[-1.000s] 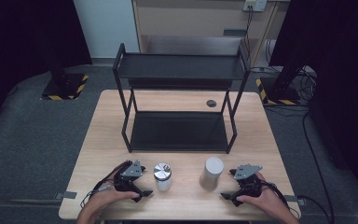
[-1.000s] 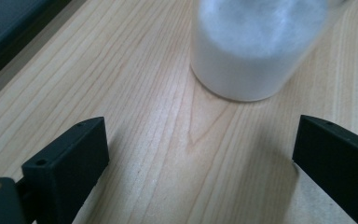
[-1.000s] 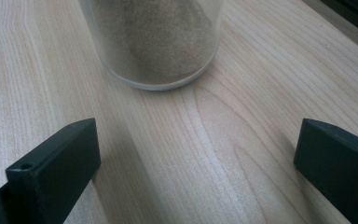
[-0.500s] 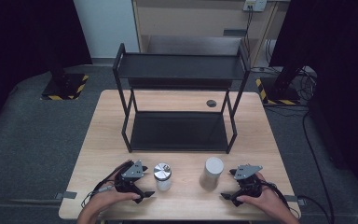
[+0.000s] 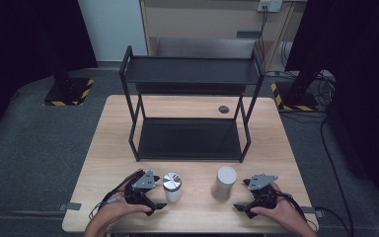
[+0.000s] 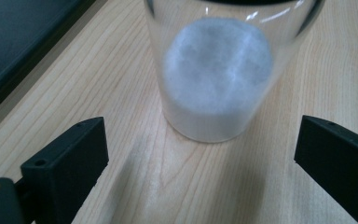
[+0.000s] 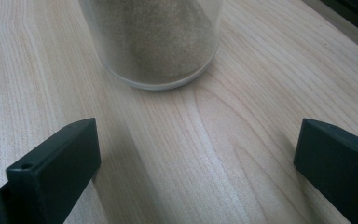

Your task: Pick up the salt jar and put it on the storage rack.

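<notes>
Two small jars stand near the table's front edge. The left jar [image 5: 172, 186] has a shiny metal lid and clear glass with white powder inside [image 6: 216, 84]. The right jar [image 5: 224, 182] holds a tan powder [image 7: 156, 39]. My left gripper [image 5: 154, 196] lies just left of the metal-lidded jar, open, its jaws wide apart with the jar a little ahead of them. My right gripper [image 5: 244, 203] rests right of the tan jar, open, with bare wood between its jaws.
A black two-tier metal shelf rack [image 5: 191, 106] stands at the middle and back of the wooden table [image 5: 108, 148]. A small dark round disc [image 5: 224, 109] lies behind the rack at right. Cables trail from both grippers over the front edge.
</notes>
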### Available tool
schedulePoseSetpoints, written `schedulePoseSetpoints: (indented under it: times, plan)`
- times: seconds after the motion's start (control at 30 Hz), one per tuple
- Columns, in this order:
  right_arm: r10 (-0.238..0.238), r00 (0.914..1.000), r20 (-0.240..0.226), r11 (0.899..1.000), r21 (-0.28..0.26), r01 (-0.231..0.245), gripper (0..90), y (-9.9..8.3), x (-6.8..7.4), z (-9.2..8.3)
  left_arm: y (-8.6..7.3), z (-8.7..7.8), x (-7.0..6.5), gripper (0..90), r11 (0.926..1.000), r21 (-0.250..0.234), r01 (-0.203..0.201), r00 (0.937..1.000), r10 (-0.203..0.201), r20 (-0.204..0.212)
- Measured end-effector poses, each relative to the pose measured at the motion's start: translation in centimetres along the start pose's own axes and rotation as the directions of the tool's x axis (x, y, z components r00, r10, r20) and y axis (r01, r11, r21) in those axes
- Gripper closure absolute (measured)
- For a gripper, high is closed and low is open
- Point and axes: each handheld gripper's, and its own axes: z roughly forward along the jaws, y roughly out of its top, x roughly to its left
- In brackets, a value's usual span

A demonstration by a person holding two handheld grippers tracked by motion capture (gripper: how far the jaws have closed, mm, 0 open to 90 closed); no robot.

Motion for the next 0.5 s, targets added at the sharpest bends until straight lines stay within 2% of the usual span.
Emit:
schedulePoseSetpoints:
  times: [0.33, 0.5]
  plan:
    - [0.0, 1.0, 0.0, 1.0, 0.0, 0.0, 1.3, 0.0, 0.0, 0.0, 0.2, 0.5, -0.1, 1.4, 0.9992, -0.04, -0.005, 0.9999, 0.005, 0.01]
    - [0.0, 1.0, 0.0, 1.0, 0.0, 0.0, 1.3, 0.0, 0.0, 0.0, 0.6, 1.1, -0.3, 1.3, 0.999, -0.043, -0.014, 0.9999, 0.014, 0.009]
